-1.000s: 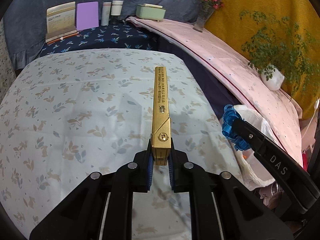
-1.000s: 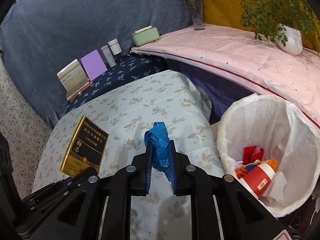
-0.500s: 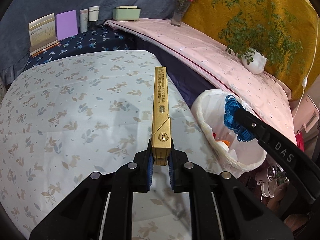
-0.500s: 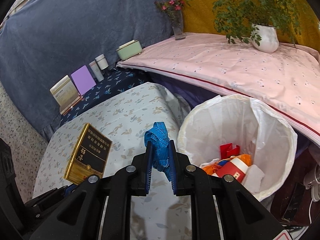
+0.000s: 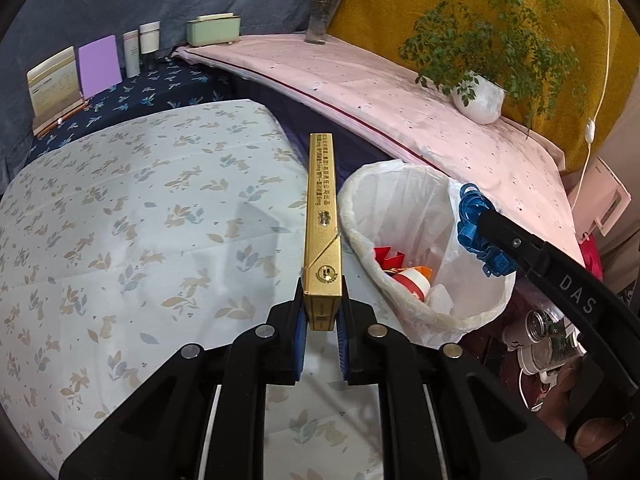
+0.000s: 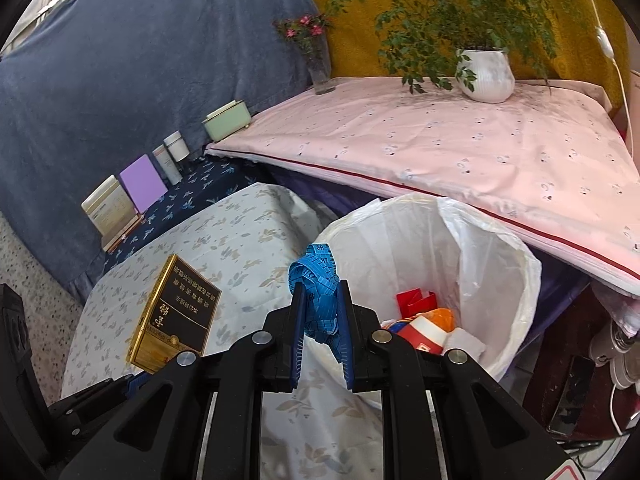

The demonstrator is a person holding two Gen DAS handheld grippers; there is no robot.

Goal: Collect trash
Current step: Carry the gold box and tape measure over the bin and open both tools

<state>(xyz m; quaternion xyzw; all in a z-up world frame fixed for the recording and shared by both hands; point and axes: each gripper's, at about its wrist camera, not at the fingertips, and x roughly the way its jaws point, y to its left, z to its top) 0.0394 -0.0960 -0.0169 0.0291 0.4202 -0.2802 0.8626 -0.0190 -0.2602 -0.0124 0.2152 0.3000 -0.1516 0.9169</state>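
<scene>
L gripper clamps gold cigarette box; R gripper pinches blue measuring tape, bin at 2 o'clock, maybe half full.

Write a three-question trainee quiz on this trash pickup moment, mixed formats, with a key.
1. True or false: the left gripper is shut on the gold box.
2. Multiple choice: the right gripper holds A) a red carton B) the blue tape measure C) nothing.
3. Fill in: the white-lined trash bin stands beside the floral-covered ____.

Key: 1 true; 2 B; 3 table.
</scene>
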